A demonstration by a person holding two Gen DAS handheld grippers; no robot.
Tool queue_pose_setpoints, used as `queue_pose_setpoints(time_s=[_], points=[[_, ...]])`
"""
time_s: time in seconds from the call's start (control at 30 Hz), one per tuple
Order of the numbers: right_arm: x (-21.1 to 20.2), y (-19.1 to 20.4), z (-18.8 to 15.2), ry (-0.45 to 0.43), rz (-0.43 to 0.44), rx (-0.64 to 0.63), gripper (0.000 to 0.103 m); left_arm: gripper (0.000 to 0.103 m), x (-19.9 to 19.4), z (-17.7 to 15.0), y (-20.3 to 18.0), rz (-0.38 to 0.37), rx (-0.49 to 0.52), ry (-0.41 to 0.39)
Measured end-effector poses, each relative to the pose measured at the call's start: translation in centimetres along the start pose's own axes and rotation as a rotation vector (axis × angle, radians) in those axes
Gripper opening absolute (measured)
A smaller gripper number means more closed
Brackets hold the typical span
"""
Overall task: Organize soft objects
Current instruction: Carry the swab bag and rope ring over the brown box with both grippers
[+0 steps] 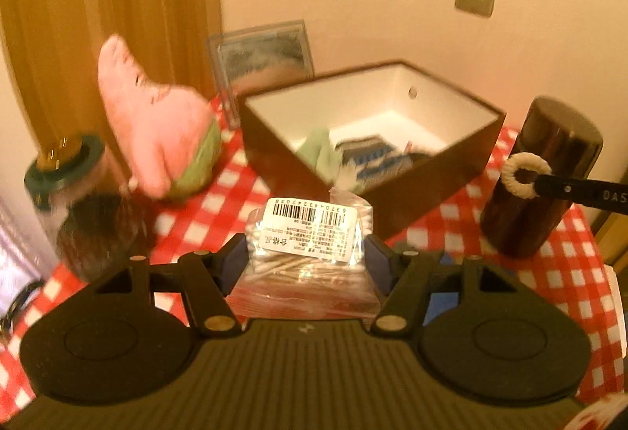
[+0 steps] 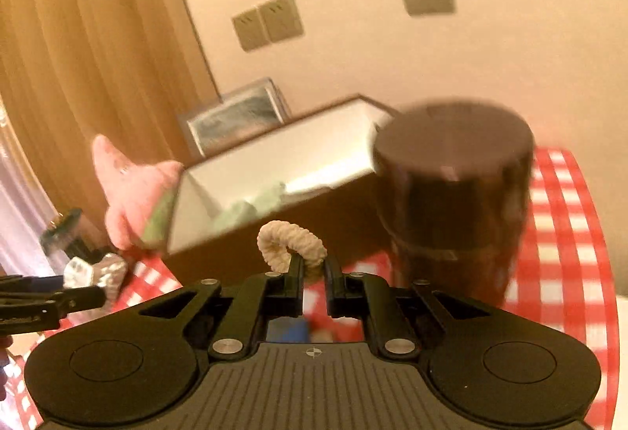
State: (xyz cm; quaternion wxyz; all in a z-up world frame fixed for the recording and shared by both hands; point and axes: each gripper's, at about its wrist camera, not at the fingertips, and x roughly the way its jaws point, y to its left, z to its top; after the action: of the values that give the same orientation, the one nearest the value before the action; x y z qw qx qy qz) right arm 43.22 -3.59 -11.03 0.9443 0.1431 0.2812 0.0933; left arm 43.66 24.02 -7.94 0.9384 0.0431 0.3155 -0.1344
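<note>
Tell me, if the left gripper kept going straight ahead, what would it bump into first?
Probably the box: its near wall sits right beyond the bag of swabs held in the left gripper. The bag would likely touch first; depth is hard to judge.

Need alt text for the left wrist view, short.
The left gripper holds a clear plastic bag of cotton swabs over a red-and-white checked tablecloth. Behind it sits an open brown box with a white interior, a pink star-shaped plush toy to its left. At right, the right gripper pinches a cream fabric scrunchie.
</note>
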Motion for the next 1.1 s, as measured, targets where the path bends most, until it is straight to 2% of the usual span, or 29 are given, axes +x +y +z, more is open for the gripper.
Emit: queue_pose_setpoints(time_s=[0.27, 0.47, 1.1], points=[[2.6, 3.3, 4.4, -0.058, 0.015, -0.080, 0.010, 0.062, 2.0, 4.6, -0.5, -0.027, 0.018, -0.064], [5.3, 4.1, 6.2, -0.070, -0.010, -0.111, 0.010, 0.062, 4.3, 7.5, -0.7, -0.033, 0.035, -0.084], [11.5, 3.2, 9.2, -0.038, -0.070, -0.056, 0.010, 0.062, 10.0, 11.5, -1.1, -0.080, -0.002, -0.067]])
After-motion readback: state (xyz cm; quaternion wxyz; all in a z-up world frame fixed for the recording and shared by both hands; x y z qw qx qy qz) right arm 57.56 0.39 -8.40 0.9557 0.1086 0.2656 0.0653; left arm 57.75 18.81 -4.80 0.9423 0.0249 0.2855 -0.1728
